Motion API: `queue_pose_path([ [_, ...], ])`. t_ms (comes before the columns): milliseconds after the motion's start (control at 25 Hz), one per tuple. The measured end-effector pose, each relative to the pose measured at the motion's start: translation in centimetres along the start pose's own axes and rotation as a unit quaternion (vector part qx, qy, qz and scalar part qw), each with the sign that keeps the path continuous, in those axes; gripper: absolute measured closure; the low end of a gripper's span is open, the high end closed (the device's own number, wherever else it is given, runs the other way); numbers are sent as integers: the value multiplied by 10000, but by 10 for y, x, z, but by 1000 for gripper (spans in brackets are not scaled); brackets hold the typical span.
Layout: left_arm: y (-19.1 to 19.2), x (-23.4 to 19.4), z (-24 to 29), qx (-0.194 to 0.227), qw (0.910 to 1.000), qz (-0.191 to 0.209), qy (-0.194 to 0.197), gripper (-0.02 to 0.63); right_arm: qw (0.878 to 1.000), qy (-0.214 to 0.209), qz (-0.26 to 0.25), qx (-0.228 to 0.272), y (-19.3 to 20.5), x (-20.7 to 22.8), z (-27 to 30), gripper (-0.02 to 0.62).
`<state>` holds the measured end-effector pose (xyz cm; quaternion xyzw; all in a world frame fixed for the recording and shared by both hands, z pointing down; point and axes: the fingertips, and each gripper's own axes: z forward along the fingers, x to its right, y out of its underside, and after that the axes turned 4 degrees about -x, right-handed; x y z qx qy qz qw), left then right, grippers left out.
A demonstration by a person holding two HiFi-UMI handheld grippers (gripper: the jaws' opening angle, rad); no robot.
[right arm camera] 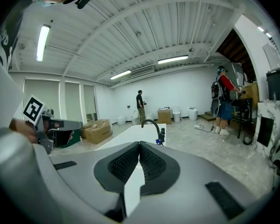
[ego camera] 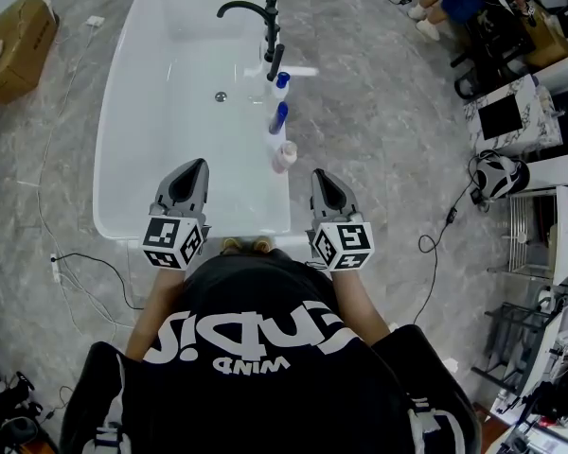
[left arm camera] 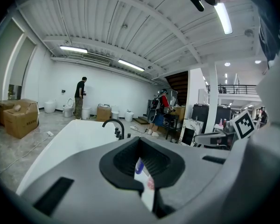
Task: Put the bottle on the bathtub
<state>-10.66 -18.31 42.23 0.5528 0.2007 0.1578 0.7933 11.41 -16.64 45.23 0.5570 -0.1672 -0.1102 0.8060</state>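
Both my tongs are pinched shut with nothing between them. The left tongs [ego camera: 195, 168] and right tongs [ego camera: 319, 176] are grey shells with ribbed black pads, and I hold them over the near end of the glossy white bathtub [ego camera: 114, 112]. The bottle [ego camera: 284, 156], small, pale pinkish and rounded, stands upright on the tub's right rim. Two blue-capped bottles [ego camera: 279, 118] stand beyond it, near the curved matte-black faucet [ego camera: 256, 9].
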Motion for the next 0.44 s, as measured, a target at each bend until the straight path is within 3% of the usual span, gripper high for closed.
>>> queue_pose_path([
  [440,0,-1,-3,-30,10000,13,33,598,10000,-23,-58,-19,-3,2,-2,571],
])
